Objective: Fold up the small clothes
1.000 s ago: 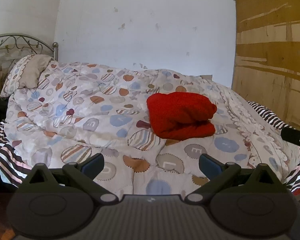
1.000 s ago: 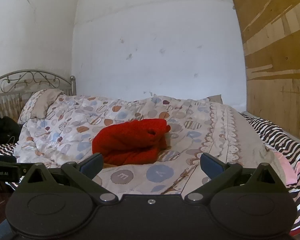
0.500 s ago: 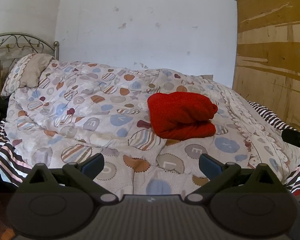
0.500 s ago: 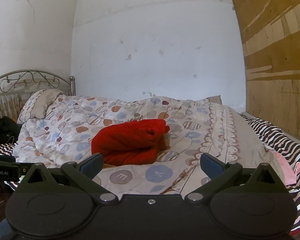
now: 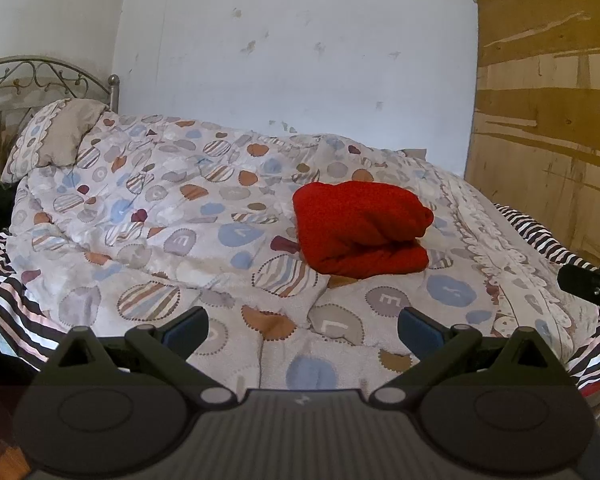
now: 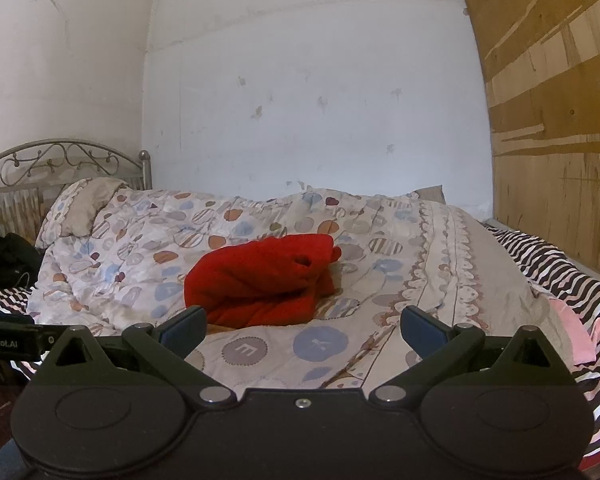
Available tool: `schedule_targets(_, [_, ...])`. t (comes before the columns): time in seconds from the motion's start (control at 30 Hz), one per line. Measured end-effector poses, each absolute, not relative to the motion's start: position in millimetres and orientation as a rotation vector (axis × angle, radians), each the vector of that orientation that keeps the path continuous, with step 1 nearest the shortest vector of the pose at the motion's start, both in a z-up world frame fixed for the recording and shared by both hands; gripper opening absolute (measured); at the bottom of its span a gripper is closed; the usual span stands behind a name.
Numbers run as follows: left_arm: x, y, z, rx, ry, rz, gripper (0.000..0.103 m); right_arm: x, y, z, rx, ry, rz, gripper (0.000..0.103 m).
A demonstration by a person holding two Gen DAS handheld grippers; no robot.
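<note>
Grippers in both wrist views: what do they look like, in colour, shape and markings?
Both are matte black. The left gripper has two angled linkage fingers with dark blue pads, silver pivot pins, round discs at each side and a ribbed grey centre panel. The right gripper matches it but has a smooth centre with one screw. No cables or sleeves show.

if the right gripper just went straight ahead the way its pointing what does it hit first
Most likely the patterned quilt just ahead of the open right gripper, and then the red garment lying on it slightly left of centre. Depth is hard to judge through the fisheye.
</note>
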State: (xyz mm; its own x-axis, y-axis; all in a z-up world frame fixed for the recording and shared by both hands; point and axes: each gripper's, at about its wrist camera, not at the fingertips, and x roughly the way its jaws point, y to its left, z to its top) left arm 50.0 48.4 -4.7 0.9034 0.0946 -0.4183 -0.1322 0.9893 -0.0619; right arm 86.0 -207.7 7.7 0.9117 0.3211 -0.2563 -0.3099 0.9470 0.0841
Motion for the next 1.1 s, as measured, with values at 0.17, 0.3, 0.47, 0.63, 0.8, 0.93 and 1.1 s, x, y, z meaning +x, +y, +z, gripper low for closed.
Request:
schedule_targets(0.17, [49.9, 46.5, -4.8, -0.087, 0.426, 0.12, 0.103, 86.2, -207.4, 7.7, 0.042, 0.273, 0.325, 0.103])
schedule_targets(0.3, [49.7, 46.2, -3.8, -0.09, 0.431, 0.115, 0.103, 87.0, -206.3, 6.8, 0.039, 0.275, 0.327, 0.103])
schedule_targets(0.47, [49.6, 46.4, -2.2, -0.096, 0.435, 0.125, 0.103, 86.9, -205.8, 6.4, 0.039, 0.277, 0.329, 0.103])
schedule_targets(0.63, [49.8, 47.6, -1.9, -0.094, 0.434, 0.128, 0.103, 86.5, -205.5, 6.1, 0.04, 0.275, 0.329, 0.103])
schedule_targets(0.8, [49.9, 47.5, -1.8, -0.094, 0.434, 0.128, 0.103, 85.6, -205.2, 6.4, 0.041, 0.273, 0.329, 0.103])
schedule_targets(0.93, [48.9, 47.5, -1.9, -0.096, 0.431, 0.138, 0.103, 85.7, -205.4, 6.5, 0.041, 0.274, 0.33, 0.103])
schedule_targets(1.1, [48.5, 49.5, -1.9, -0.103, 0.443, 0.176, 0.103, 85.7, -205.5, 6.7, 0.042, 0.276, 0.33, 0.103])
